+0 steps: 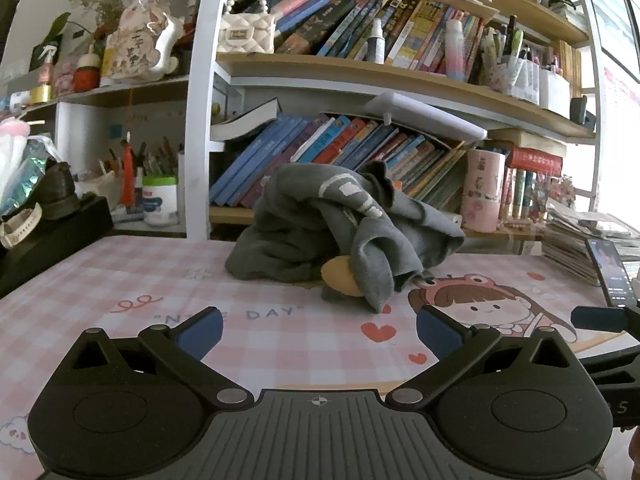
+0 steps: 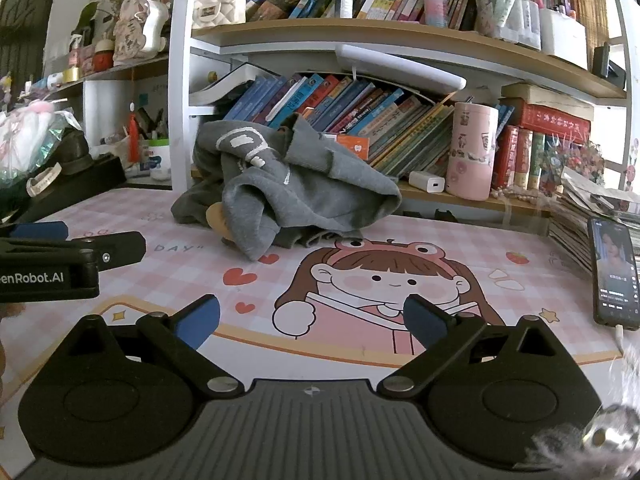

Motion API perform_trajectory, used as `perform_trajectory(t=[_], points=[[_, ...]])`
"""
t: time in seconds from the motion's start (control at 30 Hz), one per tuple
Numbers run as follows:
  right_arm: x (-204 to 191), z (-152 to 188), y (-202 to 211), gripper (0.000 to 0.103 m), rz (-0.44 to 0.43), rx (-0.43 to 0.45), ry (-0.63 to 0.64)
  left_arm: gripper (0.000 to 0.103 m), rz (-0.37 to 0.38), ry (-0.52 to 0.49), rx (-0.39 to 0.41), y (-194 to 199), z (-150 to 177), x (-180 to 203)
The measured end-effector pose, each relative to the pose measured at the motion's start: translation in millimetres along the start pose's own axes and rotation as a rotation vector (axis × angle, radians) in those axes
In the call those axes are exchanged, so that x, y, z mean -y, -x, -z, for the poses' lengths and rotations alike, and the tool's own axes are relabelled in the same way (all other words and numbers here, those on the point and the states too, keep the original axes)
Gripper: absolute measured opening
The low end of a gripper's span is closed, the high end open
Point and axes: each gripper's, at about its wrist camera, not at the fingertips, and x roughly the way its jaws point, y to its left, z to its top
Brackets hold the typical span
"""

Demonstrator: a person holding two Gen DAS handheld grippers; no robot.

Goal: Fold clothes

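Grey garment (image 1: pixel 340 236) lies crumpled on the tabletop (image 1: pixel 120 280), unfolded; both claws, left (image 1: pixel 318 330) and right (image 2: pixel 312 320), gape empty; next, reach in and spread it flat

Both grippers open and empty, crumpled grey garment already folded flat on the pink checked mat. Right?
Not quite. The crumpled grey garment is not folded: it sits in a bunched heap on the pink checked mat, as both wrist views show. The rest holds: the left gripper and the right gripper are open and empty, short of the cloth.
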Motion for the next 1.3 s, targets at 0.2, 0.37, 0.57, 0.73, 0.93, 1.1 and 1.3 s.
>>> perform_trajectory(t=[0.2, 0.37, 0.57, 0.73, 0.93, 1.1, 1.3], points=[[0.8, 0.0, 0.1, 0.100, 0.000, 0.000, 0.002, 0.103, 0.000, -0.010, -0.002, 3.2, 1.9, 1.0], [1.0, -0.2, 0.4, 0.101, 0.000, 0.000, 0.004, 0.103, -0.007, -0.016, -0.012, 0.8, -0.4, 2.8], [0.4, -1.0, 1.7, 0.101, 0.001, 0.004, 0.005, 0.103, -0.005, -0.017, -0.009, 1.2, 0.0, 3.6], [0.2, -0.6, 1.7, 0.101, 0.001, 0.005, 0.007, 0.103, -0.005, -0.015, -0.010, 1.0, 0.6, 3.8], [0.4, 0.3, 1.7, 0.101, 0.001, 0.007, 0.005, 0.103, -0.004, -0.016, -0.010, 0.9, 0.2, 4.1], [0.3, 0.1, 1.8, 0.101, 0.003, 0.008, 0.002, 0.103, -0.004, -0.016, -0.011, 0.9, -0.1, 3.2], [0.2, -0.5, 2.3, 0.101, 0.002, 0.009, 0.005, 0.103, -0.004, -0.015, -0.013, 0.2, -0.1, 3.2]])
